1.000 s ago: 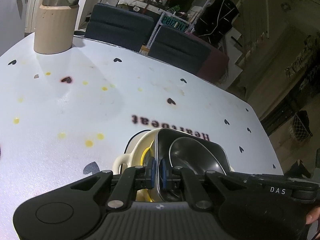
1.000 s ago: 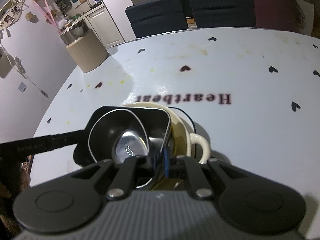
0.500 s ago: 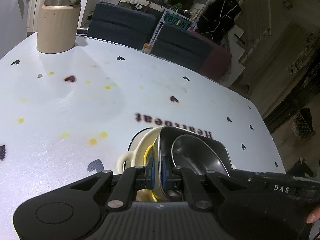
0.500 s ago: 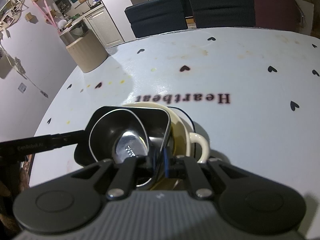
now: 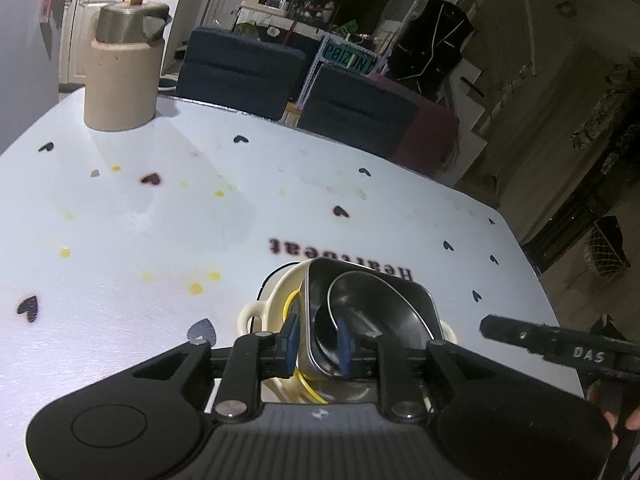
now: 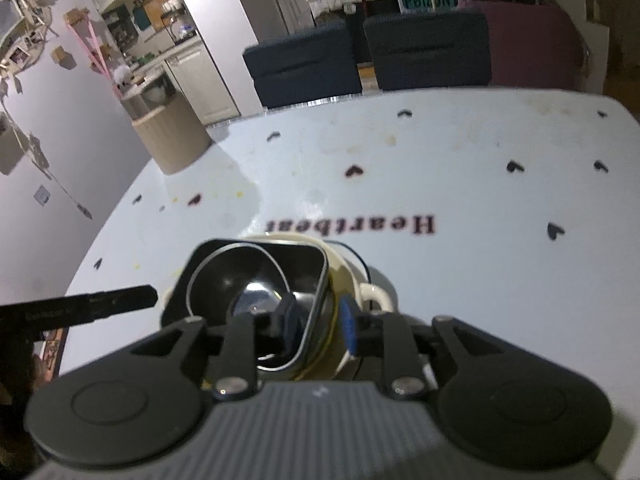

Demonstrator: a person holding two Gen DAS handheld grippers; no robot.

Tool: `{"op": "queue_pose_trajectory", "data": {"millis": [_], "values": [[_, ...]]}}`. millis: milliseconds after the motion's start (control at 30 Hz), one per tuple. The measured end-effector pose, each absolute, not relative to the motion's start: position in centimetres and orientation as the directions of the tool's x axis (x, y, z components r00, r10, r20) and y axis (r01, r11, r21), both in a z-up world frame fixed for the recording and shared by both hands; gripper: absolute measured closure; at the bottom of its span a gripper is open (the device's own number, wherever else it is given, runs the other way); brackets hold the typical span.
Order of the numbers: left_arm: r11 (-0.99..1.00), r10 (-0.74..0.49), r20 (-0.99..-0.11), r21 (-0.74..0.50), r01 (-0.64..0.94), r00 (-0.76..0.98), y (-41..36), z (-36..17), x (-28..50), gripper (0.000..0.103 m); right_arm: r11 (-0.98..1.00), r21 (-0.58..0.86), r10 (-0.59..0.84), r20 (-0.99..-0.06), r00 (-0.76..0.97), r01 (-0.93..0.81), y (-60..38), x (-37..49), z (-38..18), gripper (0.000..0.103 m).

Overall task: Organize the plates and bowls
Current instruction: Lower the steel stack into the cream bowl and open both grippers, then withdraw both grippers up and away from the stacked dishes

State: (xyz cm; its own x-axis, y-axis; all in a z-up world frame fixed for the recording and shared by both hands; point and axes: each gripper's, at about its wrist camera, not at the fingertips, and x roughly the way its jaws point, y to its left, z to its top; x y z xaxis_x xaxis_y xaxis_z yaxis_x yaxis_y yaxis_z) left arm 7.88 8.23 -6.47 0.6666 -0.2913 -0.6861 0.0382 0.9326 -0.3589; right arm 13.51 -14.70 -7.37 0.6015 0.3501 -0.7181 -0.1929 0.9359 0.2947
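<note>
A stack of dishes sits on the white table: a cream two-handled bowl (image 5: pixel 276 300) at the bottom, a square steel dish (image 5: pixel 404 292) in it, and a round steel bowl (image 5: pixel 372 312) inside that. The stack also shows in the right wrist view, with the cream bowl (image 6: pixel 344 276), the square dish (image 6: pixel 304 264) and the round bowl (image 6: pixel 240 280). My left gripper (image 5: pixel 318 340) is open, its blue pads straddling the square dish's near wall. My right gripper (image 6: pixel 316 320) is open too, its pads on either side of the square dish's wall on the opposite side.
A beige canister with a steel pot (image 5: pixel 122 76) on it stands at the table's far left corner; it also shows in the right wrist view (image 6: pixel 170 136). Dark chairs (image 5: pixel 240 72) stand behind the far edge. The tablecloth (image 5: pixel 160 220) carries black hearts and the word Heartbeat.
Both grippers have opened: their pads were pinched on the square dish's walls and now stand apart from them. The stack has stayed on the table.
</note>
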Motion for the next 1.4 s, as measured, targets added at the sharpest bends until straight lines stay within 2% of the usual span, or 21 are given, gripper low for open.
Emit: {"op": "queue_pose_trajectory", "data": {"millis": [100, 133, 200, 233, 267, 300, 333, 400, 533, 800, 1000, 1167, 1400], "values": [[0.935, -0.284, -0.673, -0.353, 0.041, 0.683, 8.1, -5.5, 6.9, 0.055, 0.935, 0.289, 0.352, -0.687, 0.636, -0.206, -14.8, 12.3, -6.0, 0.056], [0.936, -0.28, -0.666, -0.348, 0.044, 0.691, 8.0, -5.1, 6.5, 0.053, 0.936, 0.284, 0.35, -0.675, 0.649, -0.209, -14.8, 11.9, -5.5, 0.052], [0.939, -0.275, -0.652, -0.339, 0.052, 0.707, 7.8, -4.2, 5.8, 0.034, 0.937, 0.274, 0.347, -0.646, 0.68, -0.217, -14.7, 10.9, -4.5, 0.045], [0.94, -0.273, -0.642, -0.338, 0.055, 0.716, 7.8, -3.6, 5.3, 0.027, 0.938, 0.267, 0.344, -0.629, 0.697, -0.222, -14.8, 10.3, -4.0, 0.039], [0.939, -0.27, -0.632, -0.338, 0.055, 0.726, 7.7, -3.1, 5.0, 0.015, 0.939, 0.261, 0.339, -0.615, 0.711, -0.223, -14.8, 9.9, -3.6, 0.035], [0.94, -0.266, -0.619, -0.338, 0.055, 0.739, 7.8, -2.4, 4.6, 0.009, 0.942, 0.253, 0.331, -0.599, 0.73, -0.22, -14.8, 9.4, -3.1, 0.026], [0.94, -0.261, -0.605, -0.335, 0.057, 0.753, 7.7, -1.7, 4.1, 0.006, 0.945, 0.245, 0.322, -0.582, 0.747, -0.217, -14.8, 8.9, -2.6, 0.019], [0.942, -0.254, -0.572, -0.329, 0.066, 0.78, 7.5, -0.2, 3.1, 0.001, 0.952, 0.227, 0.3, -0.545, 0.783, -0.207, -15.0, 7.7, -1.6, 0.012], [0.948, -0.244, -0.538, -0.309, 0.081, 0.807, 6.9, 2.0, 1.4, 0.0, 0.965, 0.197, 0.249, -0.477, 0.843, -0.174, -15.7, 5.6, 0.3, 0.0], [0.982, -0.162, -0.497, -0.166, 0.09, 0.853, 5.0, 3.6, -1.7, 0.0, 0.974, 0.188, 0.19, -0.382, 0.904, -0.125, -17.1, 2.1, 1.8, 0.0], [0.994, -0.105, -0.47, -0.078, 0.078, 0.876, 4.7, 3.6, -3.9, 0.0, 0.978, 0.186, 0.165, -0.384, 0.908, -0.099, -17.2, 0.5, 0.9, 0.0], [0.998, -0.062, -0.486, -0.011, 0.065, 0.872, 4.8, 2.4, -5.1, 0.0, 0.981, 0.178, 0.146, -0.384, 0.912, -0.082, -17.2, -1.1, 0.2, 0.0], [0.998, -0.048, -0.508, 0.02, 0.067, 0.86, 5.3, 0.8, -6.6, 0.0, 0.987, 0.144, 0.119, -0.398, 0.91, -0.066, -16.5, -3.0, -1.1, 0.0]]}}
